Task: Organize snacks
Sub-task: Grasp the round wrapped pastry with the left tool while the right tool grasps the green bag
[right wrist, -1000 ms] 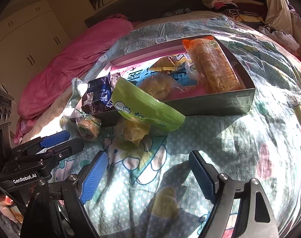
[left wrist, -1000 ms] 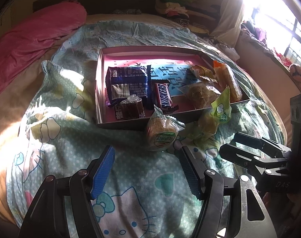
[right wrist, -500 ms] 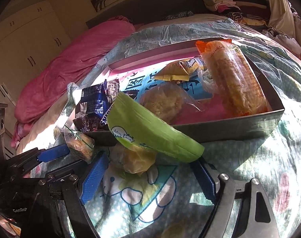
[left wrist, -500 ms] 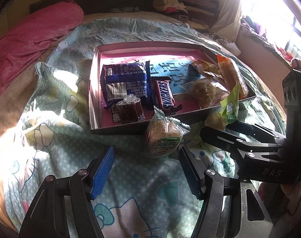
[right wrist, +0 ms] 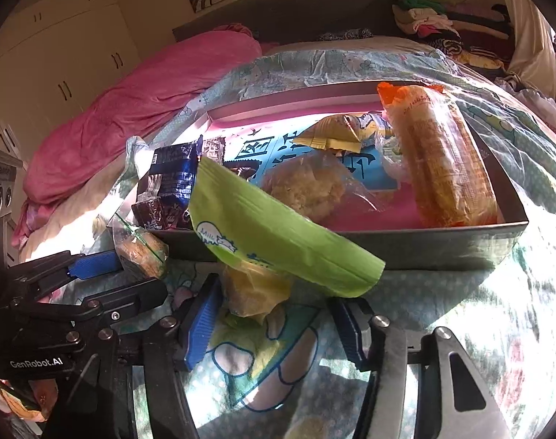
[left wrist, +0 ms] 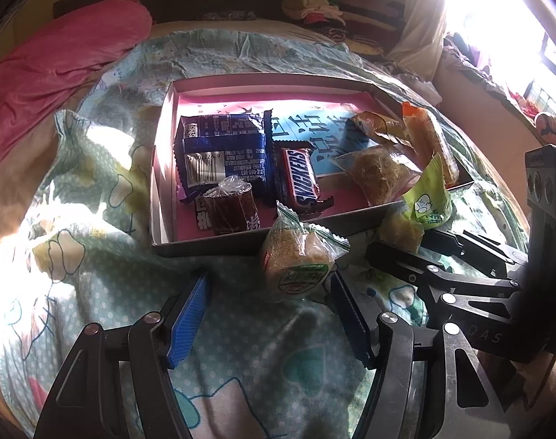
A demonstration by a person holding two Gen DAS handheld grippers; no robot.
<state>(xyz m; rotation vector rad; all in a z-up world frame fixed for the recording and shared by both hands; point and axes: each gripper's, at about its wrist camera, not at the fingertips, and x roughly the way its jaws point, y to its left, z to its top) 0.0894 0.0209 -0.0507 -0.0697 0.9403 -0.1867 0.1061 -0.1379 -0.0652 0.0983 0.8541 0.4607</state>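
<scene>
A shallow box (left wrist: 205, 248) with a pink floor lies on the patterned blanket and holds several snacks. A round cake in a green-printed wrapper (left wrist: 296, 263) leans on the box's near wall. My left gripper (left wrist: 269, 312) stands open just short of it, and nothing is between its fingers. A yellow cake in a light green wrapper (right wrist: 254, 289) lies in front of the box wall (right wrist: 424, 248). My right gripper (right wrist: 274, 325) straddles it and its jaws are closing. The left pad is beside the cake. The right pad sits under the wrapper's flap, apart from the cake.
In the box lie a blue packet (left wrist: 223, 150), a Snickers bar (left wrist: 300, 179), a dark brown cake (left wrist: 230, 208), a clear-wrapped crumbly cake (left wrist: 376, 172) and a long orange-wrapped roll (left wrist: 428, 139). A pink duvet (left wrist: 58, 55) lies at the left. Clothes (left wrist: 325, 11) are piled behind.
My right gripper has moved forward to the green-wrapped cake and its jaws have narrowed around it. My left gripper has stayed where it was, still open.
</scene>
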